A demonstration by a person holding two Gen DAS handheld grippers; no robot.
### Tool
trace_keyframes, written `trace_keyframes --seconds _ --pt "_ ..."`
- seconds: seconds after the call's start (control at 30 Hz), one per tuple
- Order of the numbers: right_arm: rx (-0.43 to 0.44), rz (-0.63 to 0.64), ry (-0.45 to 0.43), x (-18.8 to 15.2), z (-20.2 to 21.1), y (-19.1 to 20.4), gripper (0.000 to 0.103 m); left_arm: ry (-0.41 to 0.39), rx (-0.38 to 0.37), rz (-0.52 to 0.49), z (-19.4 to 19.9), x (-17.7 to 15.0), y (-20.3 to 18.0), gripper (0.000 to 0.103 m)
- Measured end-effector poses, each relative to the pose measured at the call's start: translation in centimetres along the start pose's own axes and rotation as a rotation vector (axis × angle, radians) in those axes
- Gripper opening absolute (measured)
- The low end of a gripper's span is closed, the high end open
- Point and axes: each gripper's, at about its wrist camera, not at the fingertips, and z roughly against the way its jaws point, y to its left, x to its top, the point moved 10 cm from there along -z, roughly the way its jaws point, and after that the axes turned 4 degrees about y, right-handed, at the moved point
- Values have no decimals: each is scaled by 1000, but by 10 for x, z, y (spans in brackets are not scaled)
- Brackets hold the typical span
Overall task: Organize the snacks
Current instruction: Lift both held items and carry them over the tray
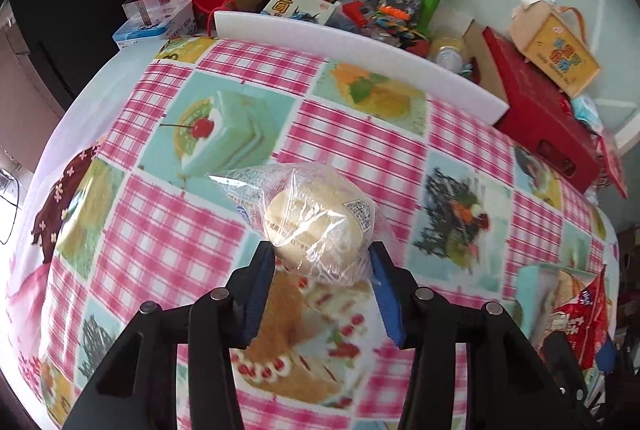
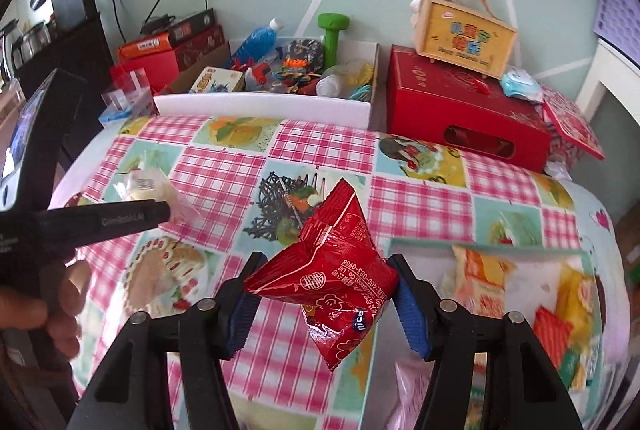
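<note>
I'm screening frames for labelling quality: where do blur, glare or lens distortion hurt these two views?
Left wrist view: the bun in clear wrap in the left hand-held gripper is sharp, with wrap glare; tablecloth smeared below, edges bowed. Right wrist view: red snack packet in the right hand-held gripper is crisp; snack tray at right is washed out and blurred.

A round pale bun in a clear crinkled wrapper (image 1: 320, 230) is clamped between the pads of the left hand-held gripper (image 1: 322, 258), above the worktop. A puffed red snack packet (image 2: 336, 270), one corner uppermost, is pinched in the right hand-held gripper (image 2: 324, 290). Orange and yellow packets (image 2: 516, 294), blurred, seem to lie in a shallow tray.
</note>
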Motion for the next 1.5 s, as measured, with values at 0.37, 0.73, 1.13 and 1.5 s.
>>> trace_keyframes --seconds 0.37,0.73,1.13,1.5 --pt "-21 -151 -25 -39 33 -42 64 -49 -87 -70 39 -43 -54 33" --pt "-8 -284 -53 -62 37 -82 64 -46 -76 -86 34 -44 -56 30" --pt "-10 -330 -39 -74 27 -107 64 -32 -44 -201 3 -9 -66 70" --pt "-54 -410 -53 -80 35 -149 65 68 15 -452 -54 -14 -103 77"
